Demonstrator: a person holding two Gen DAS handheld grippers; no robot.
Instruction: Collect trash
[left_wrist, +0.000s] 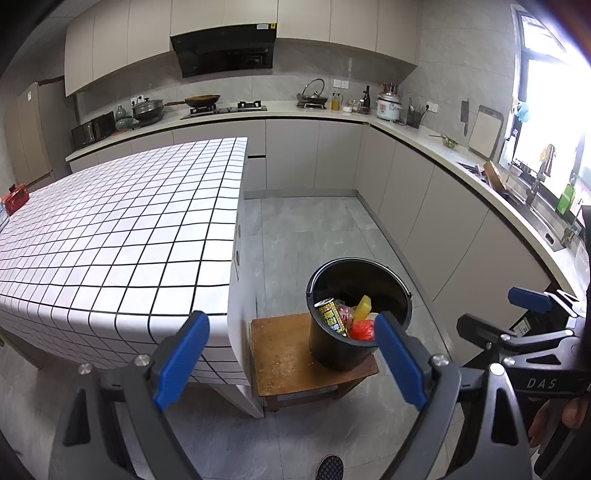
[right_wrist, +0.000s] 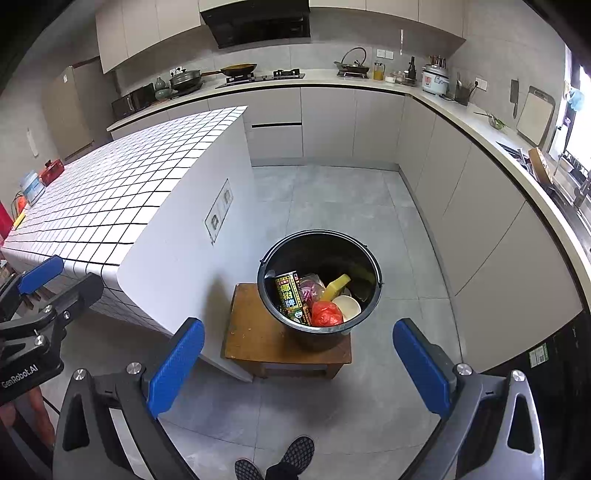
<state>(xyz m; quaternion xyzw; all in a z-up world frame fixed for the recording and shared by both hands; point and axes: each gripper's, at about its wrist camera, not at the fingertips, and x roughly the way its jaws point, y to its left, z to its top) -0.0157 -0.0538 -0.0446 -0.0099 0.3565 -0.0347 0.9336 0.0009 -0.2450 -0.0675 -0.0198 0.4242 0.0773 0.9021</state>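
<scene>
A black bucket (left_wrist: 325, 347) (right_wrist: 321, 338) stands on a low wooden stool (left_wrist: 284, 354) (right_wrist: 255, 336) beside the tiled island. Inside it lie a dark drink can (right_wrist: 291, 297), a red crumpled bag (right_wrist: 325, 314), a yellow piece (right_wrist: 334, 286), a white cup (right_wrist: 347, 306) and a pinkish wrapper (right_wrist: 310, 288). My left gripper (left_wrist: 291, 332) is open and empty, above and before the stool. My right gripper (right_wrist: 298, 339) is open and empty, above the bucket's near side. Each gripper shows at the edge of the other's view.
The island with a white grid-tiled top (left_wrist: 122, 229) (right_wrist: 110, 192) is to the left, with a red object (left_wrist: 15, 197) at its far end. Grey cabinets and a counter (right_wrist: 491, 206) run along the back and right. The person's shoes (right_wrist: 275, 461) are on the grey floor.
</scene>
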